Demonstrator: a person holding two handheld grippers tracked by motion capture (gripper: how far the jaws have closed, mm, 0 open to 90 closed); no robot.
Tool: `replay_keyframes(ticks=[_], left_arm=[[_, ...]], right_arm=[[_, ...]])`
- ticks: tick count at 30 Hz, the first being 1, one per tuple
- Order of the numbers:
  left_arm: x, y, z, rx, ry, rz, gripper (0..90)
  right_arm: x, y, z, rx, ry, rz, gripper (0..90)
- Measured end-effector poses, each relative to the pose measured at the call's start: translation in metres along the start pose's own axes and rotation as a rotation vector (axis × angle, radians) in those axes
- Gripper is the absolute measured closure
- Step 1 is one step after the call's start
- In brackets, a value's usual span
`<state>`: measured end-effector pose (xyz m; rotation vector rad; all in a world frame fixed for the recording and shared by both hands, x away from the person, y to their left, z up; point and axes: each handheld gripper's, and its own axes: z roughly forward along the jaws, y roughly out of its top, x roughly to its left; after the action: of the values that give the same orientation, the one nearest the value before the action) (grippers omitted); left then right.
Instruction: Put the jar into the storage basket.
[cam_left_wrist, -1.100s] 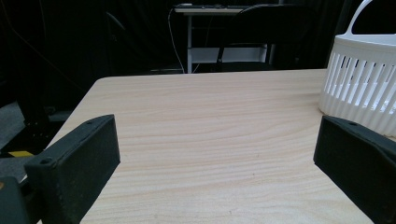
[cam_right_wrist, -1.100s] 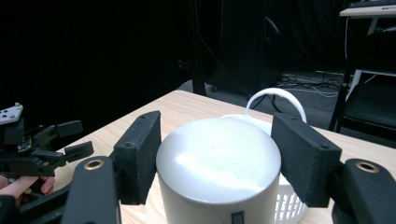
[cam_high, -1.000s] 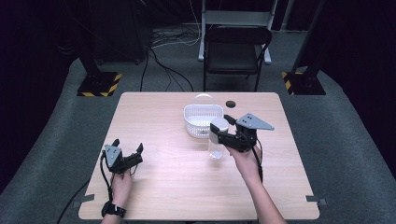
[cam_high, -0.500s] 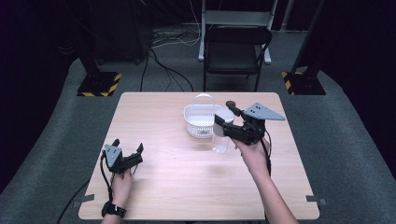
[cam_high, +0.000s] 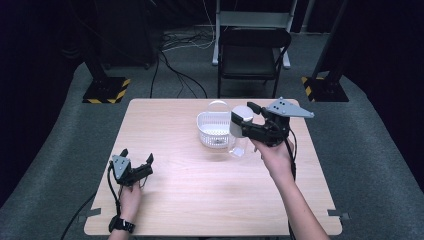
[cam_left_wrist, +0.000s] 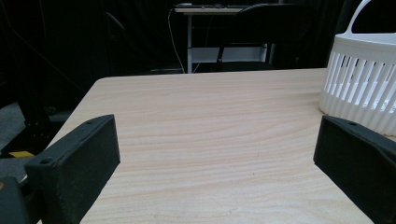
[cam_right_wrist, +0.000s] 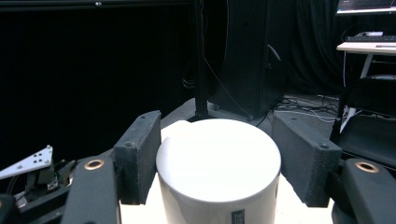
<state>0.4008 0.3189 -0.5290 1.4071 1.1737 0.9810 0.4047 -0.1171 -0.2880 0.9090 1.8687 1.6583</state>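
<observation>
White cylinder (cam_right_wrist: 218, 170) carried in the right gripper (cam_high: 246, 123), jaws clamped on its sides, above the table (cam_high: 170, 200) beside the white slotted basket (cam_high: 214, 131).
Judged mid-transfer; next it likely needed setting down or lowering into the basket, whose contents were unclear. A clear cup (cam_high: 239, 147) stood beneath. Left gripper (cam_high: 134, 167) rested with jaws apart.

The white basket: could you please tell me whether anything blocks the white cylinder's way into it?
Nothing visible does. The right gripper holds the white cylinder raised by the right rim of the white basket, and the basket's top is open.
</observation>
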Motion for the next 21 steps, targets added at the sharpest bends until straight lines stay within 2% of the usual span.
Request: replay_keyframes(ticks=[7,21], left_arm=[[0.0002,0.0000,0.0000,0.000,-0.001,-0.001,0.1],[-0.0003,0.0000,0.0002,-0.001,-0.003,0.001,0.1]], right_arm=[[0.0000,0.0087,-0.0014,-0.007,0.003,0.005,34.0],[-0.0024,0.0086,0.0017,-0.008,0.005,0.009,34.0]])
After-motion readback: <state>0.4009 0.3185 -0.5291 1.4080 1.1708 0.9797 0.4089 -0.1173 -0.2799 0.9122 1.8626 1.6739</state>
